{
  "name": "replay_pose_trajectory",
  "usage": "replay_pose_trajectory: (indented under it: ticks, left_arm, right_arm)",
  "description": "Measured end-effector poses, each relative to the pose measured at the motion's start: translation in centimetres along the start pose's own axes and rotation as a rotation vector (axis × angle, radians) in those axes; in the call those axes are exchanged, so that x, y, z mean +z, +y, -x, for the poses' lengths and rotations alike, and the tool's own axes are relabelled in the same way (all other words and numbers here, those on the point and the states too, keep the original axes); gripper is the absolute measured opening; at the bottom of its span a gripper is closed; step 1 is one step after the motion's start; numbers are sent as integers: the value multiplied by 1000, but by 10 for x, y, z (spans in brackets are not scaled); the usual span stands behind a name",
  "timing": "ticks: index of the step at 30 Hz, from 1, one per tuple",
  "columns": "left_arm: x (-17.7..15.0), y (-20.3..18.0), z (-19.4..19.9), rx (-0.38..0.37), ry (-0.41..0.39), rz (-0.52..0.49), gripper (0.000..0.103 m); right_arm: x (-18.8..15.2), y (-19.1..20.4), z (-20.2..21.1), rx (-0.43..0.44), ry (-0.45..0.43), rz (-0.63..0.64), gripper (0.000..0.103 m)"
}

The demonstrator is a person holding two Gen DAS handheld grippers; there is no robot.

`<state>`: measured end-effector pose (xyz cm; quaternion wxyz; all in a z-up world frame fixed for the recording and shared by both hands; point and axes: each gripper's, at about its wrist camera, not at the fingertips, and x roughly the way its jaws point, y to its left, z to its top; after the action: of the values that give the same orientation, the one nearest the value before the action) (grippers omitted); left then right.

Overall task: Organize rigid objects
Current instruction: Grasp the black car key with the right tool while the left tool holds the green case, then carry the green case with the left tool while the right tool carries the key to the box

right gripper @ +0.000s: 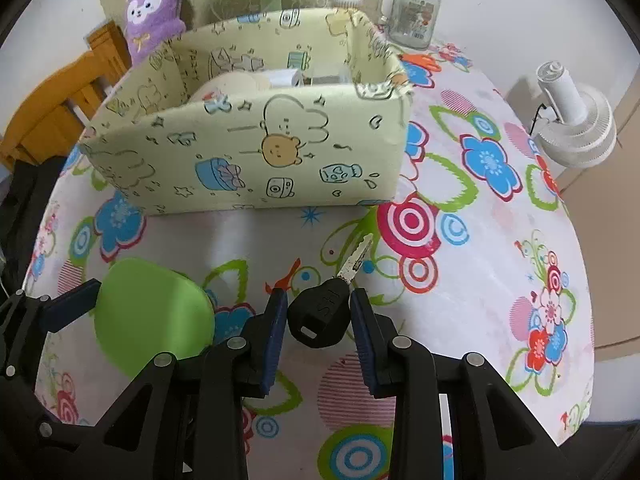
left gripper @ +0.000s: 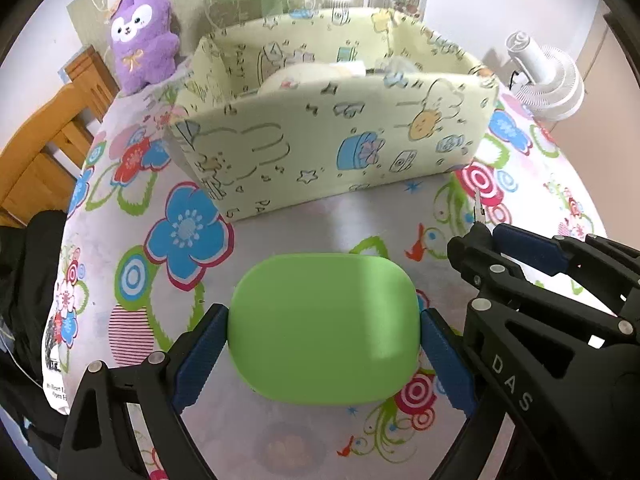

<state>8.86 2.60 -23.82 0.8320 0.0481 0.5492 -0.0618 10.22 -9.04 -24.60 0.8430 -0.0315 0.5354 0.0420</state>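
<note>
Landmark: pale yellow cartoon-print storage box (left gripper: 332,136) on the bench (right gripper: 480,280), which has a flowered cover. Box wall print reads partly "PARTY".

Left gripper (left gripper: 324,336): pads clamped on both short sides of a green rounded case (left gripper: 324,328), just in front of the box. "DAS" is moulded on the neighbouring gripper's arm.

Right gripper (right gripper: 320,316): clamped on the black head of a key (right gripper: 320,312), blade pointing toward the box's right front corner. Head lettering illegible.

Behind the box: purple plush (left gripper: 140,36), glass mug jar (right gripper: 412,12), label unreadable.
</note>
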Motion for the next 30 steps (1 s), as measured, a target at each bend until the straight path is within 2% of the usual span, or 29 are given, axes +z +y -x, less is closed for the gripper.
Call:
replay_pose_trajectory:
  ticks: [11,30]
  left_arm:
    - [2,-34,40,0,-49,-18,95]
    - [33,-44,85,36,-121,-21,95]
  right_arm:
    - [3,-14,35,10,-38,4,36]
    - [35,-25,82,-11,-87,29,36]
